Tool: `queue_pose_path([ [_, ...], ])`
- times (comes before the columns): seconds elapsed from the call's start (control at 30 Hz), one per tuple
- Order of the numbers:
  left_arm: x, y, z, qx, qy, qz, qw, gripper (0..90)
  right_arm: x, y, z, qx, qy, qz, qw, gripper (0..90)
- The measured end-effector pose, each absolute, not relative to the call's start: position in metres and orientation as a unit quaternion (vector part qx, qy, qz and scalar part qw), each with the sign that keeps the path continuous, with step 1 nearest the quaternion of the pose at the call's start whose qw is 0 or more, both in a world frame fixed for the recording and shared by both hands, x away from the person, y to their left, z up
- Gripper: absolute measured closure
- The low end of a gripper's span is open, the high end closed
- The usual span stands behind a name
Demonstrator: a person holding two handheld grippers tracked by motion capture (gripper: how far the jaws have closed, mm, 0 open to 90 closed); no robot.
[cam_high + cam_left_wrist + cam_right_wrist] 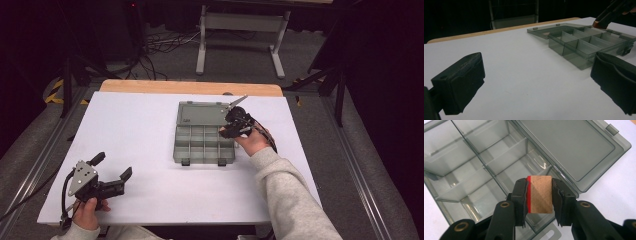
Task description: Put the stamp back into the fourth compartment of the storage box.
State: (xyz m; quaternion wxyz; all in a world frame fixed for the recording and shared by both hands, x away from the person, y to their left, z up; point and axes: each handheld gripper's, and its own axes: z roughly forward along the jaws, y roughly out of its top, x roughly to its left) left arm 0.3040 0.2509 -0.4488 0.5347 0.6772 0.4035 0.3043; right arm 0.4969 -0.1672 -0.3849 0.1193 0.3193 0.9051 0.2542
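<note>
A wooden block (540, 194) is being clamped between the right tongs (539, 195) above the compartment box (486, 170); the left tongs (112, 167) are being held wide open, empty.

Open compartment box (204, 143) at mid-table, right gripper (231, 128) over its right side, left gripper (112, 170) at the near left.

The box sat on the table (140, 125) a little right of centre, its lid (202, 114) folded back flat behind the compartments, toward the far edge. The right gripper stood above the box's right-hand compartments, near the hinge line, with a small block (540, 194) clamped between its jaws. The left gripper lay well apart from the box, over the table's near left corner, its spread jaws pointed toward the box with bare tabletop between them. Beyond the table's far edge stood a frame (242, 30) on the floor.
</note>
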Motion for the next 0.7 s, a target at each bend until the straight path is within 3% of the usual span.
queue_pose_path([
  [0.7, 0.304, 0.251, -0.449, 0.677, 0.402, 0.305, 0.535, 0.2, 0.505, -0.17, -0.397, 0.32, 0.909, 0.242, 0.11, 66.2],
])
